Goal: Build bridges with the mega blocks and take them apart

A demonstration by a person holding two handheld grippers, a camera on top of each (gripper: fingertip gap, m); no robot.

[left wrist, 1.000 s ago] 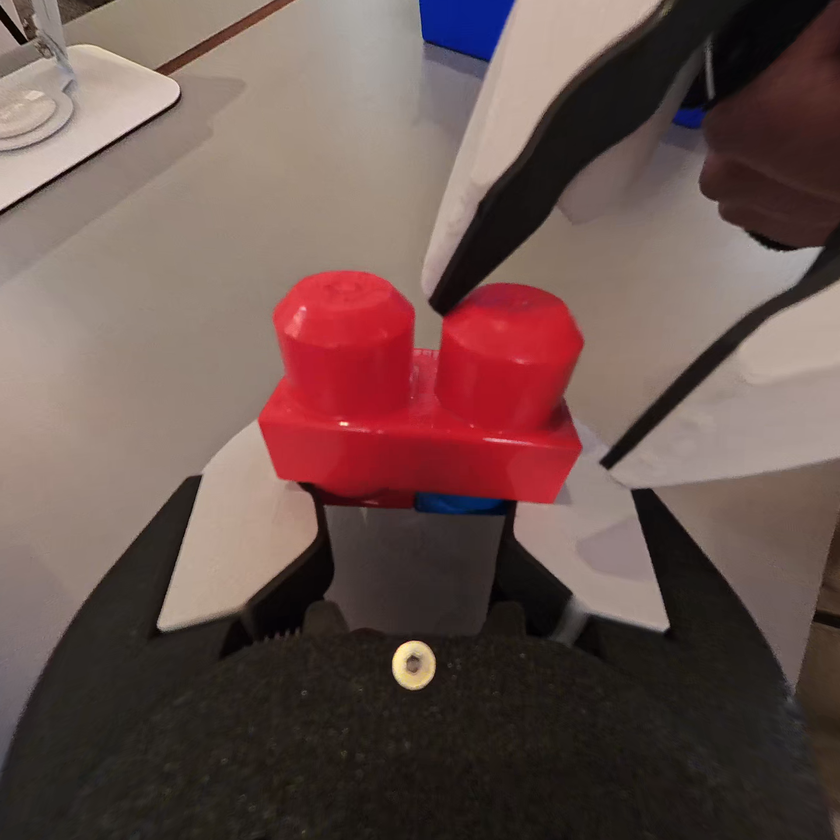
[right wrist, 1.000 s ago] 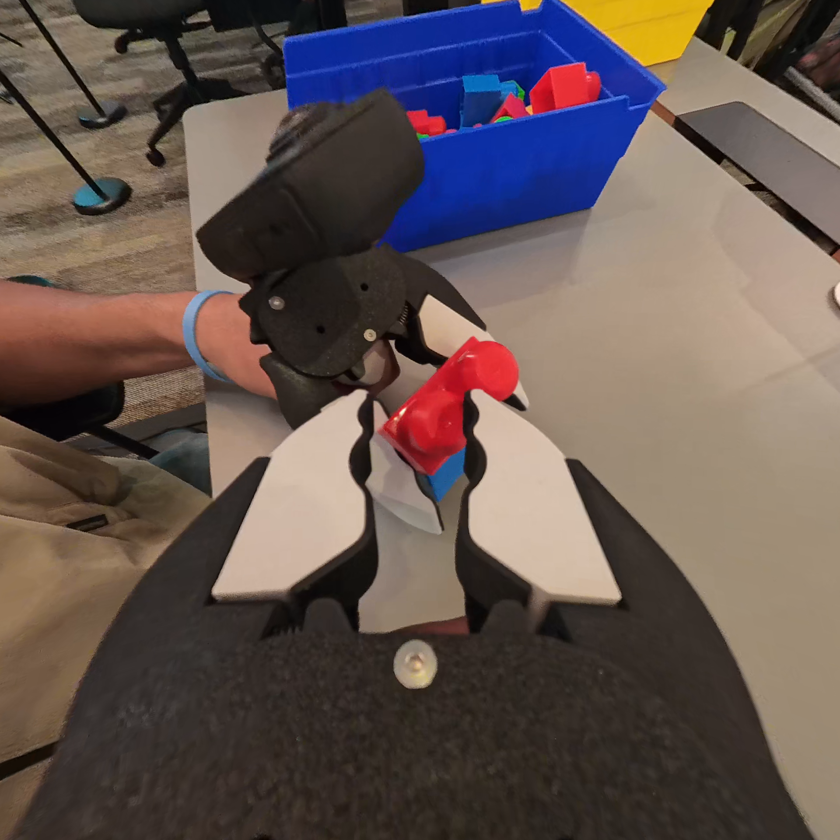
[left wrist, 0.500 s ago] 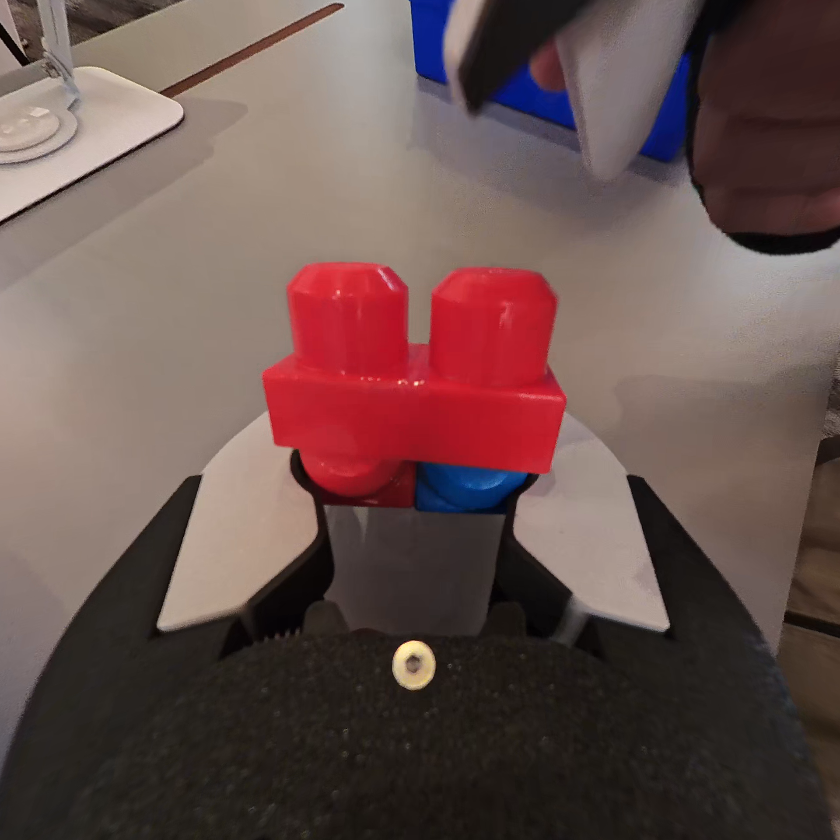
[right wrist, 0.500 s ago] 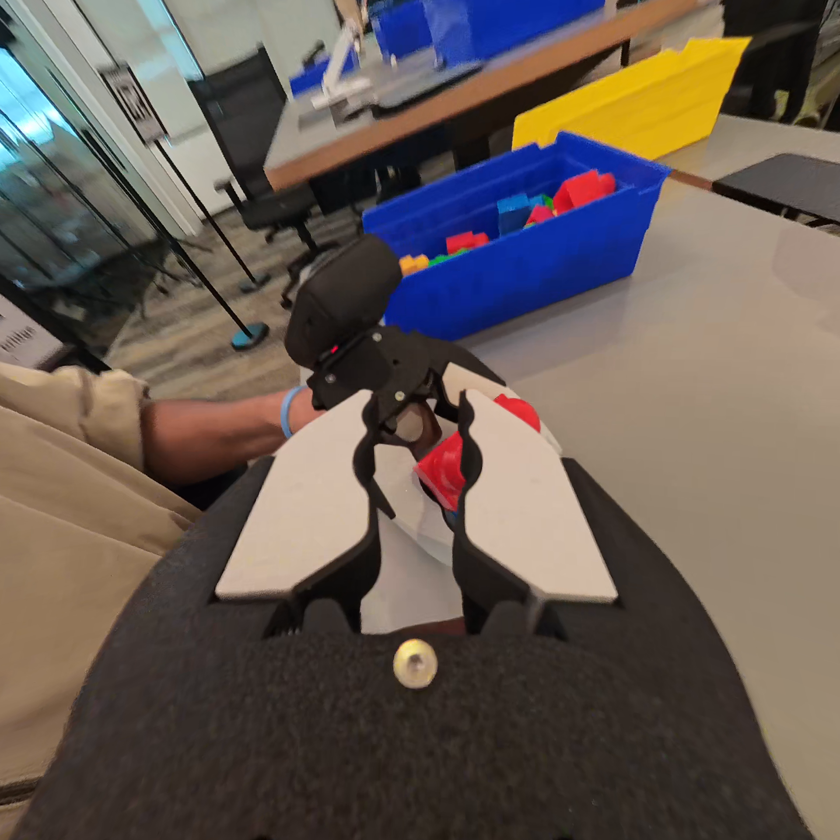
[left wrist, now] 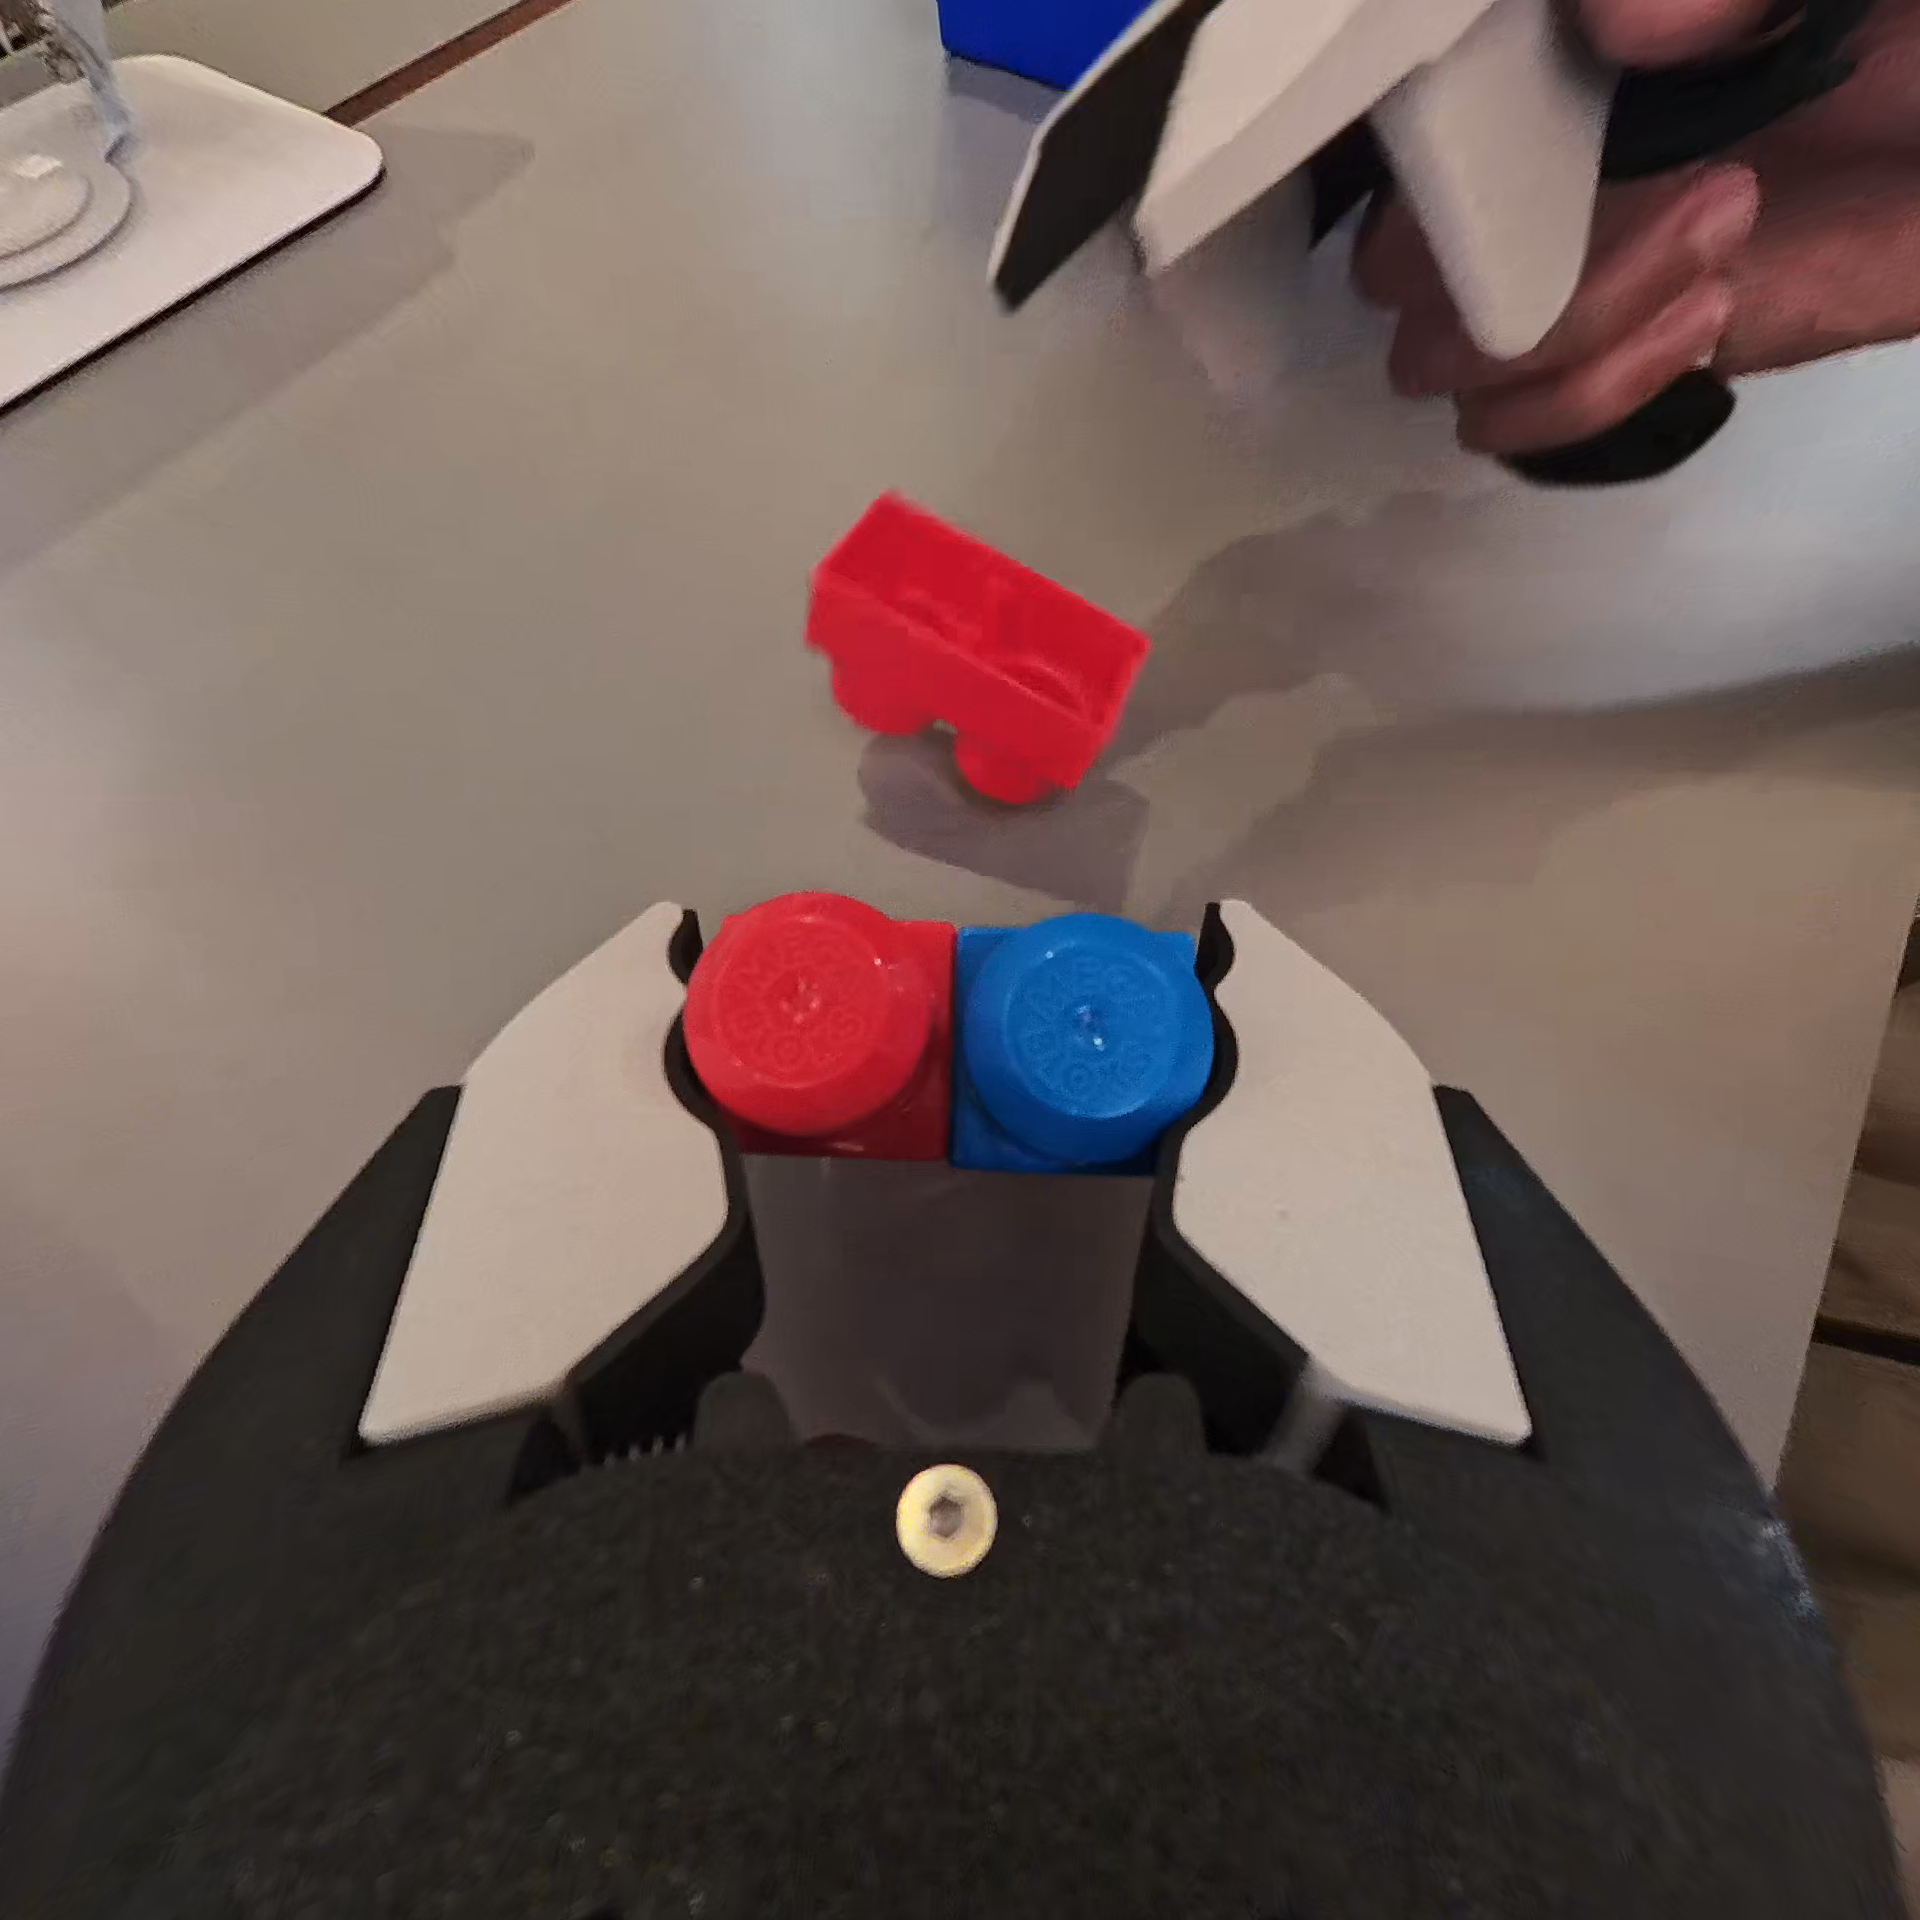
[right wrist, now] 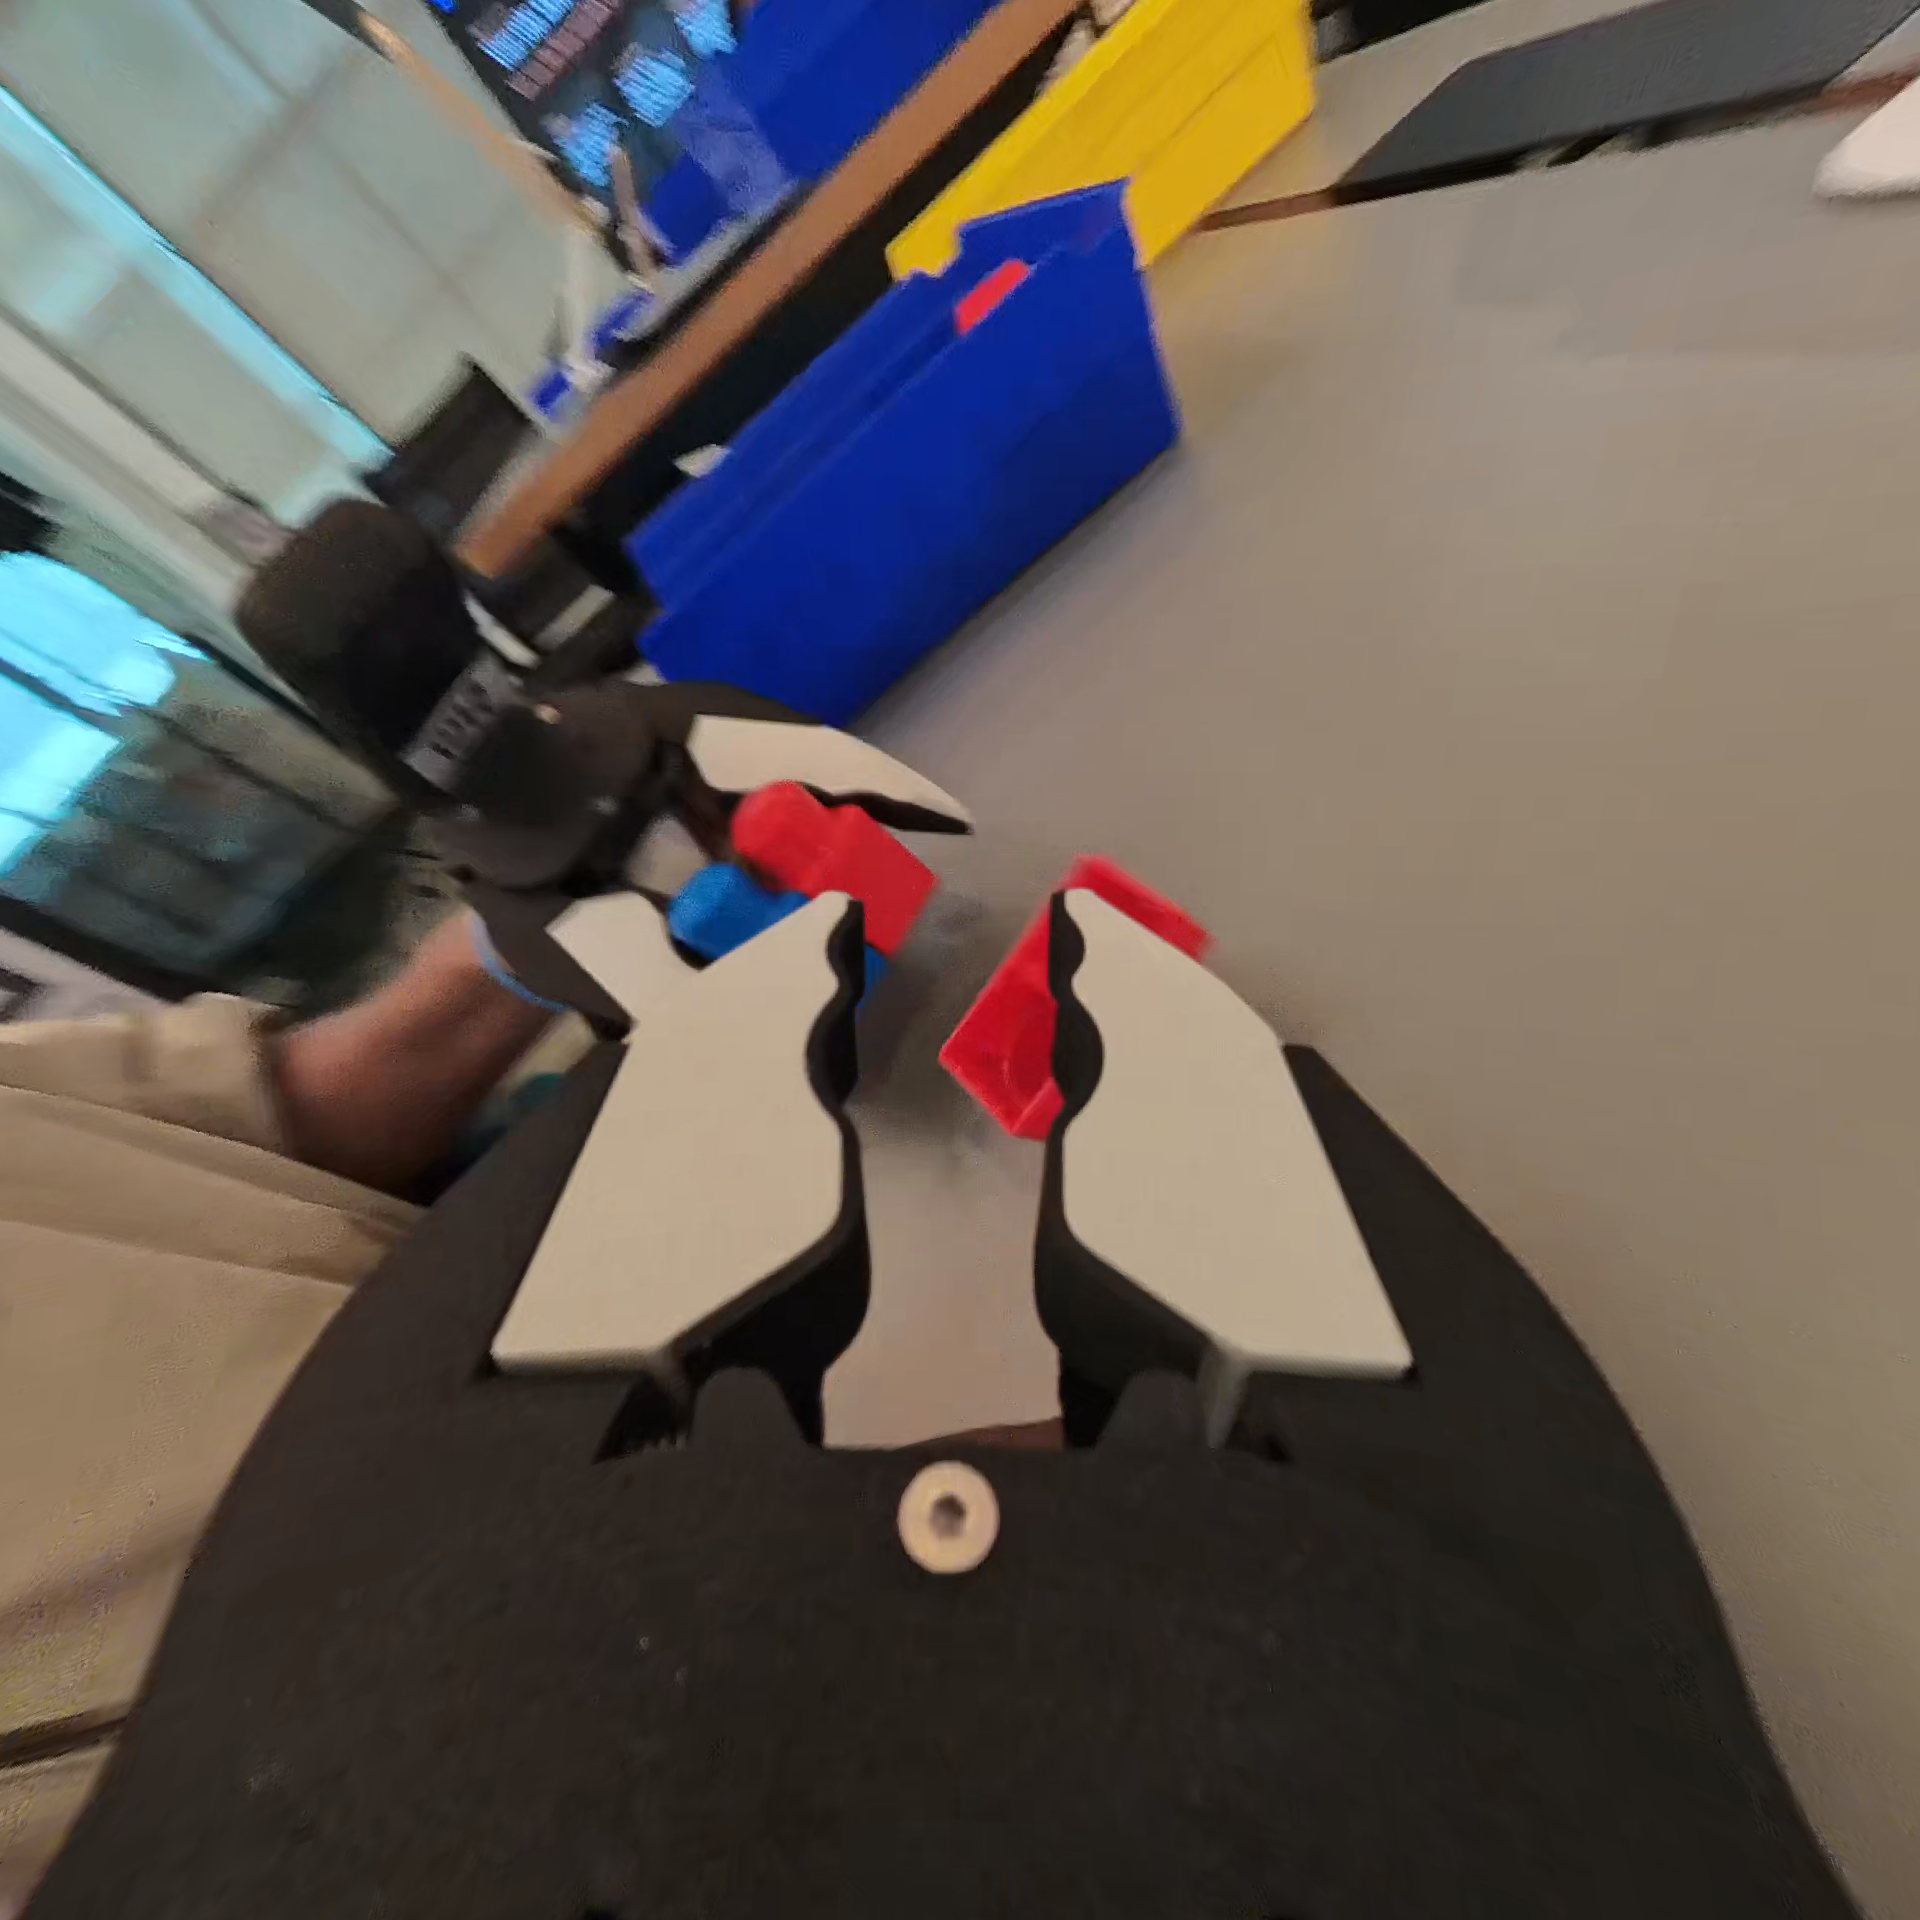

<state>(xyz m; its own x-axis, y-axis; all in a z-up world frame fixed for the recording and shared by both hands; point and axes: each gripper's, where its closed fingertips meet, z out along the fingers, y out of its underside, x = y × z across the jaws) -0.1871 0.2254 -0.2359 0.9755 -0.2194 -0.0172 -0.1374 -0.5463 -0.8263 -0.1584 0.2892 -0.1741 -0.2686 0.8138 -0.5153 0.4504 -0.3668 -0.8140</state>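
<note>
My left gripper (left wrist: 945, 914) is shut on a red single-stud block (left wrist: 816, 1013) and a blue single-stud block (left wrist: 1081, 1029), held side by side with studs facing the camera. A red two-stud block (left wrist: 977, 655) lies tilted and upside down on the grey table (left wrist: 520, 623) just beyond them. My right gripper (right wrist: 956, 914) is open and empty, held above the table near that red two-stud block (right wrist: 997, 1049). It shows at the top right of the left wrist view (left wrist: 1226, 208). In the right wrist view the left gripper (right wrist: 795, 925) is seen holding both blocks.
A blue bin (right wrist: 914, 478) with blocks stands on the table behind the grippers, and a yellow bin (right wrist: 1143, 114) stands farther back. A white tray (left wrist: 208, 208) is at the far left. A person's hand (left wrist: 1662, 291) and forearm (right wrist: 395, 1060) hold the grippers. The gap from one gripper's tips to the other's is roughly 10 centimetres.
The red two-stud block has come off the top of the red and blue blocks and dropped upside down onto the table. My right gripper has opened and pulled away.
</note>
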